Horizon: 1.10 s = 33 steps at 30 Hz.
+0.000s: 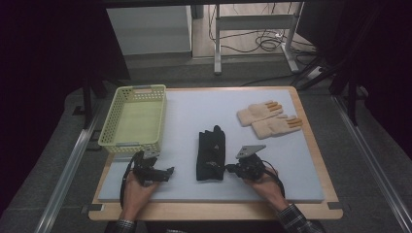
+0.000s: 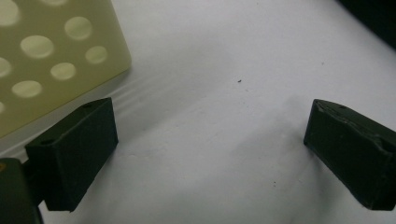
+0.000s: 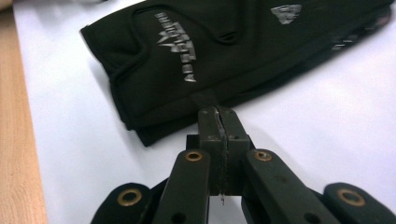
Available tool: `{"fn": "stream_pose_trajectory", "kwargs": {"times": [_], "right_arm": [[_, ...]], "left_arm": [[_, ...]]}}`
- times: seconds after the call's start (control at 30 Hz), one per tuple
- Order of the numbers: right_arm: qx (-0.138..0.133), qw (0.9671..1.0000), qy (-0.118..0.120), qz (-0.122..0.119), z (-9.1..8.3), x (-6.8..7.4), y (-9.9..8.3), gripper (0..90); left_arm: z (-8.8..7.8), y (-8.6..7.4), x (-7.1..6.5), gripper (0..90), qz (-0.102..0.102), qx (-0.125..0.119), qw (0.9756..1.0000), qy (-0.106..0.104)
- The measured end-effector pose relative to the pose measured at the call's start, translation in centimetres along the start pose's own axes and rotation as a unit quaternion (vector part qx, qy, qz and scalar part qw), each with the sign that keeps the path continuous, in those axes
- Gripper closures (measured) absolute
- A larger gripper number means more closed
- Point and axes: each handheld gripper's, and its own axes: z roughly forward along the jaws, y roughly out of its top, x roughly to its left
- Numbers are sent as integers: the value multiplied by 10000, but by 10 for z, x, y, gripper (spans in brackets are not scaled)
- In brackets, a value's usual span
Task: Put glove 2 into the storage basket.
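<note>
Table (image 1: 311,160), basket (image 1: 133,121), black gloves (image 1: 211,150), beige gloves (image 1: 268,118)

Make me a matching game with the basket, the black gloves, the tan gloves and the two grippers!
Things:
1. basket
2. black gloves
3. tan gloves
4. left gripper
5. right gripper

States or places:
A. fingers wide apart over bare mat
B. far right part of the mat, lying side by side
C. pale green, at the mat's left edge
D. fingers pinched together on a small tab at the cuff
E. stacked in the middle of the mat

Pairs: 1-C, 2-E, 3-B, 4-A, 5-D
</note>
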Motion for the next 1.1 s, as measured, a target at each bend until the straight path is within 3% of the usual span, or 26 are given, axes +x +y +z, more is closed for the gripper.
{"fn": "stream_pose_trajectory", "kwargs": {"times": [0.13,0.47,0.67,0.8,0.97,1.1], "right_arm": [[2,9999,134,-49,10,7,3,885],[-2,9995,211,-231,32,23,19,885],[-32,9993,222,-300,48,30,31,885],[-57,9991,203,-356,57,33,38,885],[-21,9988,176,-448,54,34,39,869],[-65,9991,-18,-421,41,30,35,843]], "left_arm": [[0,0,0,31,0,3,10000,3],[-2,-1,1,39,44,32,10000,-34],[-8,-8,13,19,104,61,9999,-85],[-8,-8,13,18,110,72,9999,-83],[-8,-8,13,19,112,67,9999,-79],[-8,-8,13,19,95,49,9999,-87]]}}
